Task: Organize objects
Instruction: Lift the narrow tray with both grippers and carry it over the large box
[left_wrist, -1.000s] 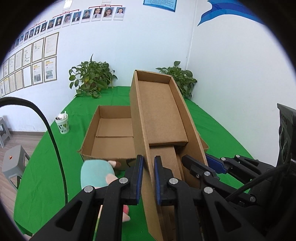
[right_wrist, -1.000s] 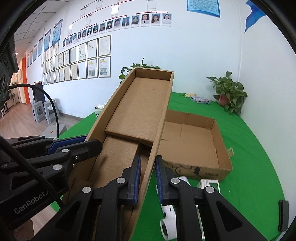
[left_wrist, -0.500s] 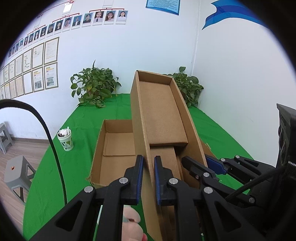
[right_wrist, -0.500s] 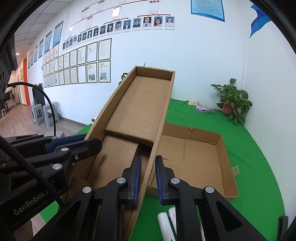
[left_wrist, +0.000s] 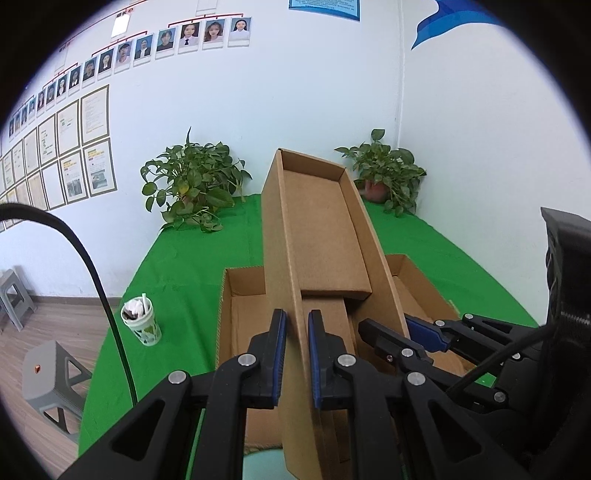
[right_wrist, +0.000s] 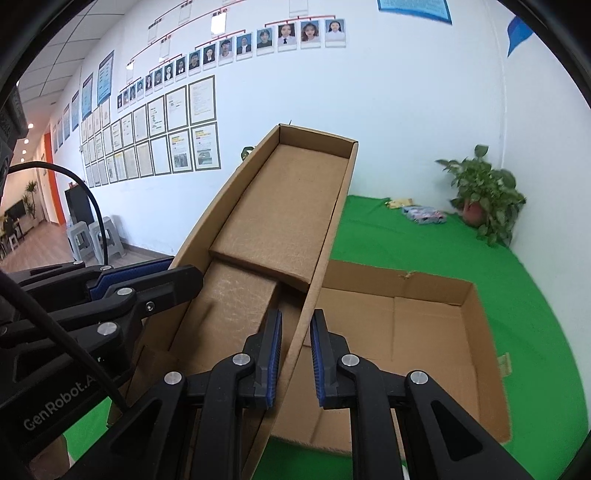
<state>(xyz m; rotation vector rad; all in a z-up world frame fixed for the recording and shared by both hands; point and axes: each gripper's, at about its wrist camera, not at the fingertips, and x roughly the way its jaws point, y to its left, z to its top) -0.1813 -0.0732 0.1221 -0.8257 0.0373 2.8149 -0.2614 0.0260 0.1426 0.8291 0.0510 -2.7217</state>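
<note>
While both claws clamp the same narrow cardboard tray, the thing to watch is how that tray lies against the wider carton below it. The left claw (left_wrist: 295, 354) has its blue pads closed on the tray's left wall, and the right claw (right_wrist: 295, 362) has its pads closed on the right wall, so the narrow cardboard tray (left_wrist: 314, 229) hangs between them, clear of the green table (left_wrist: 184, 266). Its long axis runs straight ahead of both claws, the far end tipped higher than the near end (a loose cardboard insert sits inside, over the far half).

The open carton (right_wrist: 406, 332) lies on the table just below and ahead of the claws, reaching further to the right claw's side than to the left's; it looks empty as far as can be seen. The tray's near half already overhangs it. Judging by that, the coming move would be to lower the tray into the carton, or set it beside it; which one cannot be told. Both hands are equally near, so they must descend together to keep it level. A cup (left_wrist: 142, 321) stands off to the left claw's left, well apart.
</note>
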